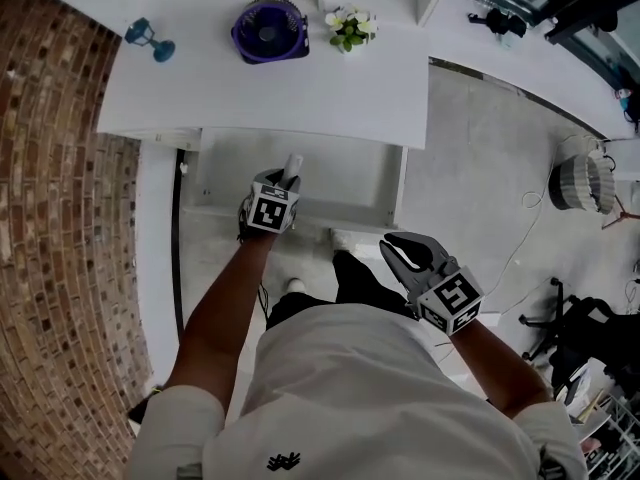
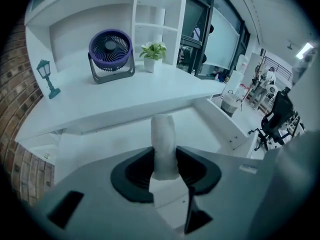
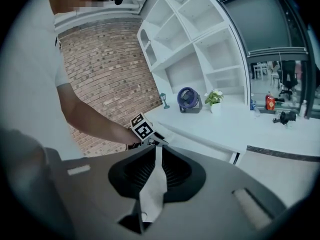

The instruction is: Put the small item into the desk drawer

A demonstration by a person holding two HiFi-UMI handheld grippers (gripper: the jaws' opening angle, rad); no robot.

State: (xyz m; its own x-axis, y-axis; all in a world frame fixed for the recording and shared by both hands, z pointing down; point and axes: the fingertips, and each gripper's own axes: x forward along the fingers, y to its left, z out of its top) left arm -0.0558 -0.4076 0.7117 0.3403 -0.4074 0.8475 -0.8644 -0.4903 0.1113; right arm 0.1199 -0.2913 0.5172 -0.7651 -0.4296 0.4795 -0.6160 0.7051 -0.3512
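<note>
- Up on the desk (image 1: pixel 300 93), behind the drawer (image 1: pixel 345 173) and to its left, stands a small teal lamp figure (image 1: pixel 150 40). It has no part in the job.
- A purple fan (image 1: pixel 268 30) and a potted plant (image 1: pixel 350 28) sit on the desk straight behind the drawer, well clear of the drawer's opening.
- The drawer is pulled out from under the desk's front edge, and the part of its white floor that shows looks bare.
- The left gripper (image 1: pixel 287 182) hangs over the drawer's front left part, tilted downward. Its jaws are clamped on the lower end of the small item (image 2: pixel 164 134).
- The small item is a pale, rounded stick that stands straight out past the jaw tips, above the drawer floor and not yet touching it.
- It is probably light. It keeps its shape with most of its length unsupported, so it seems fairly stiff, and its matte skin should not slip much.
- A pinch across its narrow width near the lower end, as it is held now, looks sufficient. A grip nearer its middle would resist tipping better.
- As it is rounded, it may roll once let go, so a release low over the drawer floor seems wise.
- The right gripper (image 1: pixel 392 248) is to the right of the drawer's front corner, over the floor. Its jaws are closed together and hold nothing.
</note>
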